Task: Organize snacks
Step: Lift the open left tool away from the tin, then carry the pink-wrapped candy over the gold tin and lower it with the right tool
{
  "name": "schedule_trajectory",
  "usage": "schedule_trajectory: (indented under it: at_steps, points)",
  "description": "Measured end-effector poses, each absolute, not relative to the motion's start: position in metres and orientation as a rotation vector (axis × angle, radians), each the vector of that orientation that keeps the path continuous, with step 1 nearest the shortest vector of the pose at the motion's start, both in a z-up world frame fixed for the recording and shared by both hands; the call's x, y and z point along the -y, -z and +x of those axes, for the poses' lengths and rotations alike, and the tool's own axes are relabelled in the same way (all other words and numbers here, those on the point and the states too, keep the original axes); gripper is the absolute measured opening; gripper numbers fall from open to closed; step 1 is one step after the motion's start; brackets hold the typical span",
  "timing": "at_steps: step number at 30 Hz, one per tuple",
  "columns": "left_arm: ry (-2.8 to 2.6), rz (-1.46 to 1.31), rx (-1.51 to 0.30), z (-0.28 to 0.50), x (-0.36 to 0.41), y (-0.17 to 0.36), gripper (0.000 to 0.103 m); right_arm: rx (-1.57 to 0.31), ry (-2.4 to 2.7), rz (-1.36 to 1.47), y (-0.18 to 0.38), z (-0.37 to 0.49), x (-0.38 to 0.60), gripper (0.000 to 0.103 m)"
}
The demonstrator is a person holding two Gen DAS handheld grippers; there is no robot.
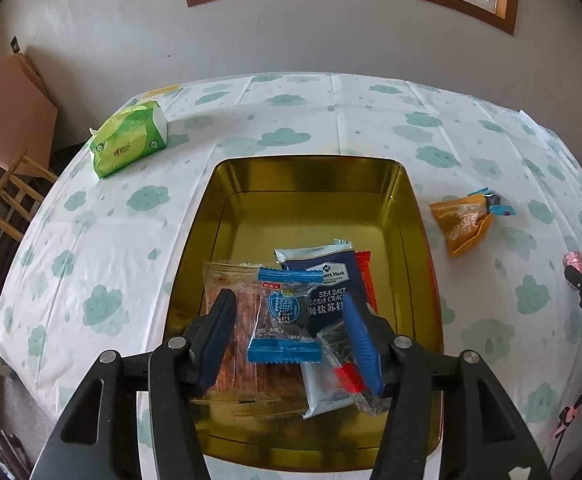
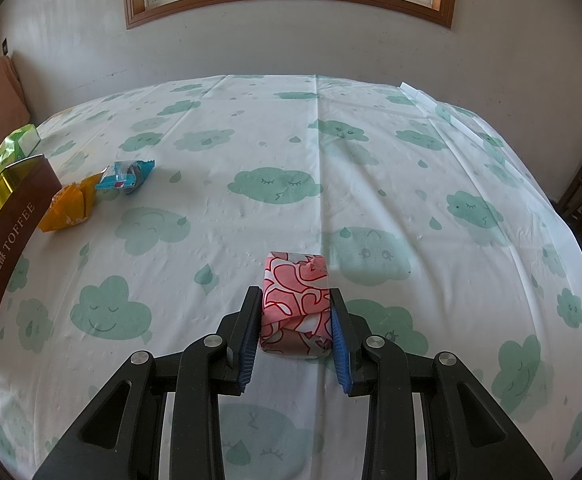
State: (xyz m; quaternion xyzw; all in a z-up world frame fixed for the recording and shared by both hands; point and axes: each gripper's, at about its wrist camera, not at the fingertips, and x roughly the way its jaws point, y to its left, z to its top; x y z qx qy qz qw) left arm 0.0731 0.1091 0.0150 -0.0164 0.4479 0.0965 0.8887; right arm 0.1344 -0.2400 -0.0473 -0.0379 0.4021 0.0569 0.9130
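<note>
Currently, blue-wrapped snack [image 1: 285, 316] is lodged in gold tin [image 1: 405, 216] near its front edge between the spread, non-pressing fingers of left gripper [image 1: 291, 334], best withdrawn straight; pink-wrapped snack [image 2: 295, 306] is pinched by right gripper [image 2: 295, 330], tin-bound.

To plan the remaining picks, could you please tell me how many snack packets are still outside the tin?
3: an orange packet and a blue packet together beside the tin, and a pink packet clamped in the right gripper.
</note>
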Motion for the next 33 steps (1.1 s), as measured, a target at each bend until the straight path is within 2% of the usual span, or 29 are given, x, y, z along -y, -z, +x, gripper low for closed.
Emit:
schedule_trajectory:
  at_steps: [14, 33]
  points:
    - [-0.192, -0.083, -0.93, 0.055, -0.12, -0.021, 0.055, -0.828, -0.116, -0.081, 0.047, 0.134, 0.239, 0.033]
    - [-0.244, -0.138, -0.908, 0.024, -0.164, -0.016, 0.064, -0.832, -0.065, -0.077, 0.045, 0.133, 0.236, 0.031]
